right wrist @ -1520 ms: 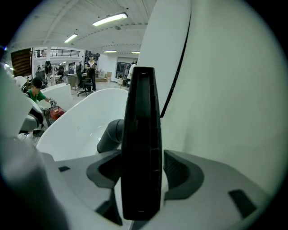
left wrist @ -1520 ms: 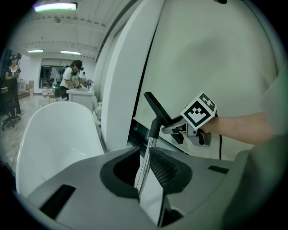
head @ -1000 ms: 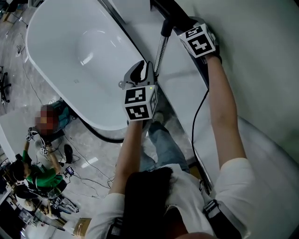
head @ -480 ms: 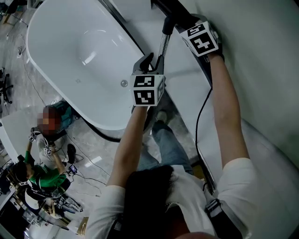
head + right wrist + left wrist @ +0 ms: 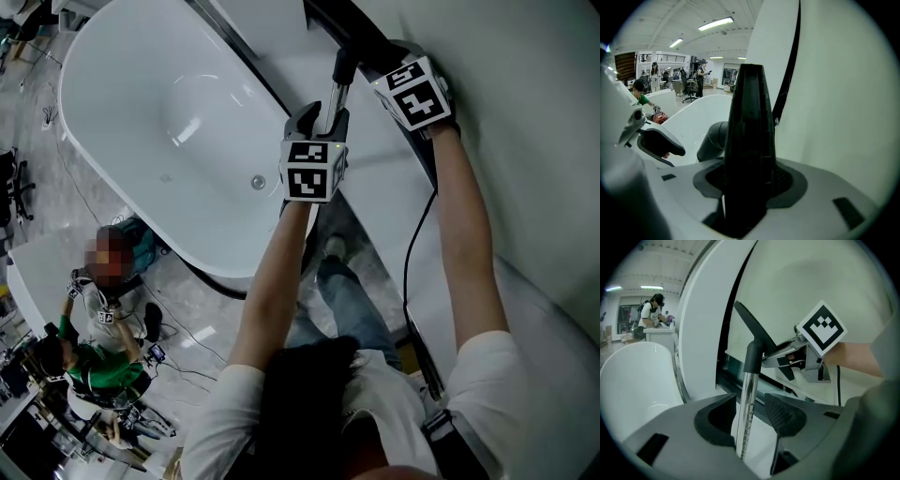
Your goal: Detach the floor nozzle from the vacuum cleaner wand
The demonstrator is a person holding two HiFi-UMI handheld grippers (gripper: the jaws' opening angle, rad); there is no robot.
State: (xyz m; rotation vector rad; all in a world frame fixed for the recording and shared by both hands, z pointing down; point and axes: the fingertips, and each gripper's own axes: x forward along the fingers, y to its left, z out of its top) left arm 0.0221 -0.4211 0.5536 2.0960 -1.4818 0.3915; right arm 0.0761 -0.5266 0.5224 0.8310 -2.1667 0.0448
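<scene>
Floor nozzle (image 5: 749,140), partly cut off, is clamped in right tool (image 5: 750,183); left tool (image 5: 752,416), jaws just opening, straddles wand (image 5: 748,390).

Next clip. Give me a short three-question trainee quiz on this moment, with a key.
1. True or false: the right gripper is shut on the nozzle.
2. What stands between the jaws of the left gripper? A) the wand B) a brush C) nothing
3. Fill in: in the head view, the large white fixture beyond the left gripper is a ____.

Key
1. True: the jaws clamp the black nozzle on both sides.
2. A. The chrome wand stands between the jaws, which have just been opening and do not press on it.
3. Bathtub.
</scene>
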